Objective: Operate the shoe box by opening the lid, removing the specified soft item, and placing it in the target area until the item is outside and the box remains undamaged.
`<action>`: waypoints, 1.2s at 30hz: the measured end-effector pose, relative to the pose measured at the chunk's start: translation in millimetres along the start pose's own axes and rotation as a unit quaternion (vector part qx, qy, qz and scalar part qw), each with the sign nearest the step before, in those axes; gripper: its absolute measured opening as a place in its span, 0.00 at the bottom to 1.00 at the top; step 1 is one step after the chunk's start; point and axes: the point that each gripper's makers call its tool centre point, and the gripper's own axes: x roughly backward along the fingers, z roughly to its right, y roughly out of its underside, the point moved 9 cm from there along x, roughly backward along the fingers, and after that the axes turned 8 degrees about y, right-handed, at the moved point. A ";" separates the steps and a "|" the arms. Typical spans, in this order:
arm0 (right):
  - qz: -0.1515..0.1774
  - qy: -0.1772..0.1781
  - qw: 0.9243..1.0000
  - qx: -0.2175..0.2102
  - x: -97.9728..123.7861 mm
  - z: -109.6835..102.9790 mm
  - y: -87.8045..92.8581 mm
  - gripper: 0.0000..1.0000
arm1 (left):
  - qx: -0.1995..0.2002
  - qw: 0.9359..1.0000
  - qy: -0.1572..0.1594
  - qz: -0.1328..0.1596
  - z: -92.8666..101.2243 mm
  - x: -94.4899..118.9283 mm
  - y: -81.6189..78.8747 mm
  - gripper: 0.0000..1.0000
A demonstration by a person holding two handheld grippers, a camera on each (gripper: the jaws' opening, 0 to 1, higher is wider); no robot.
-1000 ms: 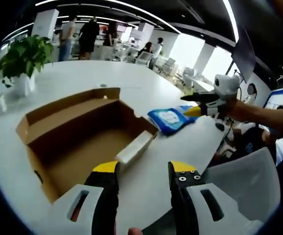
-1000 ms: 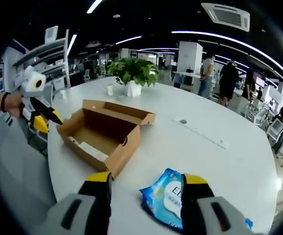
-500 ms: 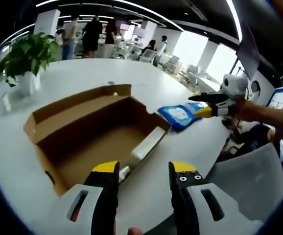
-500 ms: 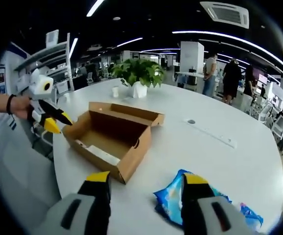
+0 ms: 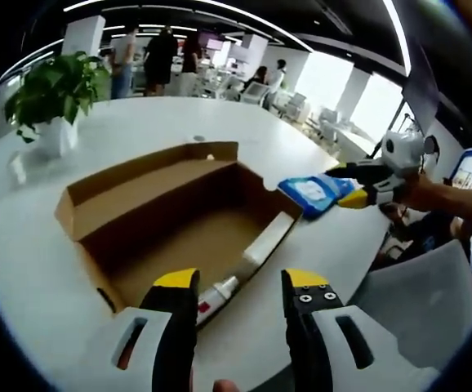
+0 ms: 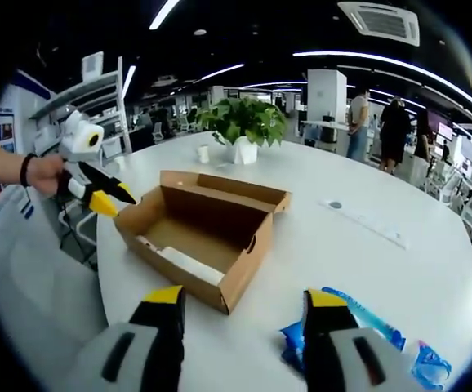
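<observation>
Soft blue wipes pack (image 5: 319, 191) lies outside your open shoe box (image 5: 179, 220); both tongs gape empty, so pinch its limp edge.

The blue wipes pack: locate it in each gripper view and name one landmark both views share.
Left gripper view: blue wipes pack lies right of centre, on the table beyond the box.
Right gripper view: it lies at the lower right, partly behind that view's own jaw.
Shared landmark: open cardboard shoe box.

Brown cardboard box (image 5: 179, 212) open on the white table, lid folded back, a white tube (image 5: 256, 253) lying inside, blue soft pack (image 5: 313, 192) — outside, flat, just beside the box
</observation>
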 end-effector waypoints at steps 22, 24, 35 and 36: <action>-0.026 -0.060 0.994 0.085 -50.4 -18.6 -46.2 0.57 | 0.012 1.000 0.004 0.028 -4.4 18.9 5.9 0.41; -0.029 -0.066 0.993 0.097 -56.3 -19.5 -50.8 0.57 | 0.013 0.999 0.004 0.029 -4.7 20.4 8.0 0.41; -0.063 -0.097 0.980 0.163 -87.0 -28.4 -61.2 0.57 | 0.024 0.999 0.003 0.037 -9.5 28.4 18.3 0.42; -0.067 -0.100 0.978 0.169 -89.7 -29.0 -61.6 0.57 | 0.026 0.999 0.003 0.038 -10.1 29.6 18.7 0.42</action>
